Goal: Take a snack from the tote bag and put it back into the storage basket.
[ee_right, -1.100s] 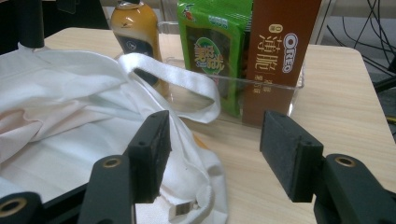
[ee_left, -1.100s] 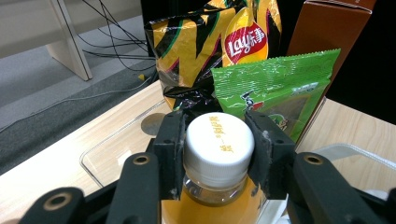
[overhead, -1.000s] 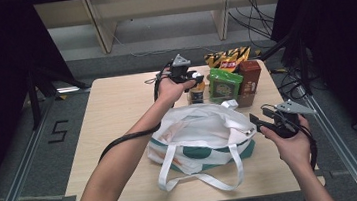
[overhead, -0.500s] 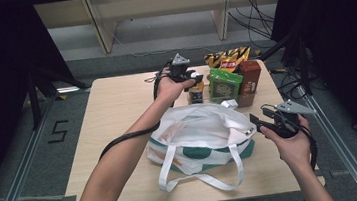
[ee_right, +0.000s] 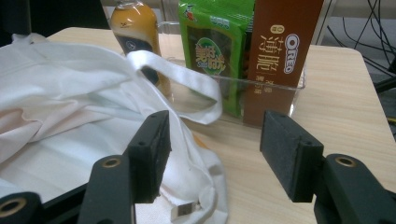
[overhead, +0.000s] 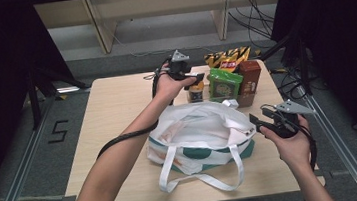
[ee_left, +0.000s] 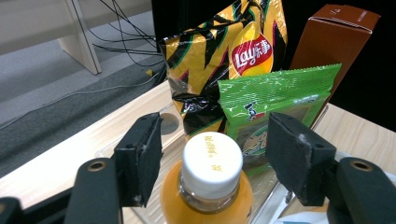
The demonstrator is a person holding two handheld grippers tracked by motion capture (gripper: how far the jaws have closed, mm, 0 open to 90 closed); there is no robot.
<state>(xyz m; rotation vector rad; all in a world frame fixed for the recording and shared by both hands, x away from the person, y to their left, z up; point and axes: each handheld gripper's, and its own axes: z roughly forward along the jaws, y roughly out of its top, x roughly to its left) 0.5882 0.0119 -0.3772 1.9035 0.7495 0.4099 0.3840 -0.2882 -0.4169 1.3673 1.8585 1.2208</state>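
- The orange juice bottle [ee_left: 211, 186] is cut off at the bottom edge of the left gripper view, so just its white cap and shoulders show; in the right gripper view its cap runs past the top edge and a white bag handle crosses its lower half.
- In the high view the bottle [overhead: 196, 91] is small and dark, hard to read, standing at the left end of the clear tray [ee_right: 280, 88] near the desk's far edge.
- The Lay's chip bag [ee_left: 219, 65] is partly covered by the green snack packet [ee_left: 275, 107]; the brown Oreo box [ee_right: 280, 56] loses its top beyond the frame.
- The left gripper [ee_left: 212, 151] has just been opening: its jaws stand wide on either side of the bottle cap, with a clear gap on both sides, pads not touching.
- The left forearm reaches diagonally across the desk [overhead: 117, 112] to the far edge, hand wrapped around the gripper body.
- The right gripper [ee_right: 215, 154] is held at the desk's right edge, jaws apart with nothing between them, aimed over the rim of the white tote bag [overhead: 200, 133].
- The bag lies slumped mid-desk, its handles trailing to the near edge.
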